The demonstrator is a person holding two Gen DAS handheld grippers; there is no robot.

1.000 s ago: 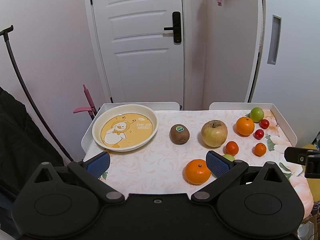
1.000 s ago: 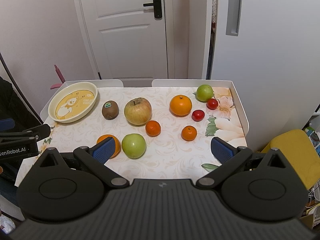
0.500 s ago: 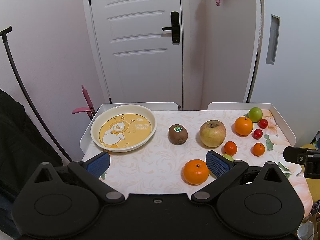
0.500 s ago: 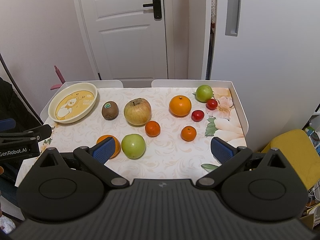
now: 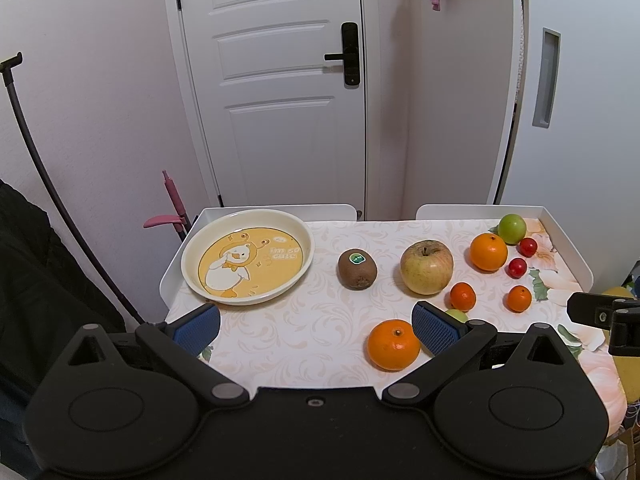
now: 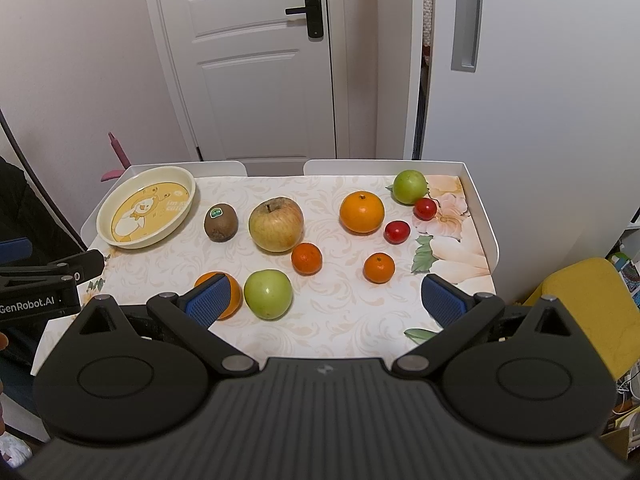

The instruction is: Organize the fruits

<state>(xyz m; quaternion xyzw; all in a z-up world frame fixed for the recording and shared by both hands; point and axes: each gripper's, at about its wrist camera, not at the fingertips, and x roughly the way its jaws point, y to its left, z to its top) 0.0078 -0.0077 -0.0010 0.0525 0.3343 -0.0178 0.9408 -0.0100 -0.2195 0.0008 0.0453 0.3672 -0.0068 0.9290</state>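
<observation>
Fruit spread on the bench, both grippers empty

Fruit lies scattered over our white-rimmed bench [image 6: 482, 216] with its floral cloth, and nothing sits in the cream round plate with a yellow duck print [image 5: 247, 257] at the far left corner. Just right of the plate we see a brown kiwi with a green sticker [image 5: 357, 269], then a large yellow-red apple [image 5: 427, 266]. Beyond it are a big orange [image 6: 361, 212], a small green apple [image 6: 409, 187] at the far right corner, and two red cherry tomatoes [image 6: 425, 208] [image 6: 397, 231]. Two small tangerines [image 6: 306, 258] [image 6: 379, 267] lie nearer us. Closest to us, a second big orange [image 5: 393, 344] and a larger green apple [image 6: 267, 293] rest side by side. Our left gripper [image 5: 316, 326] hovers over the near edge with its fingers spread wide and holding nothing. Our right gripper [image 6: 326, 300] hovers likewise, fingers wide apart and empty, the larger green apple showing between them.
</observation>
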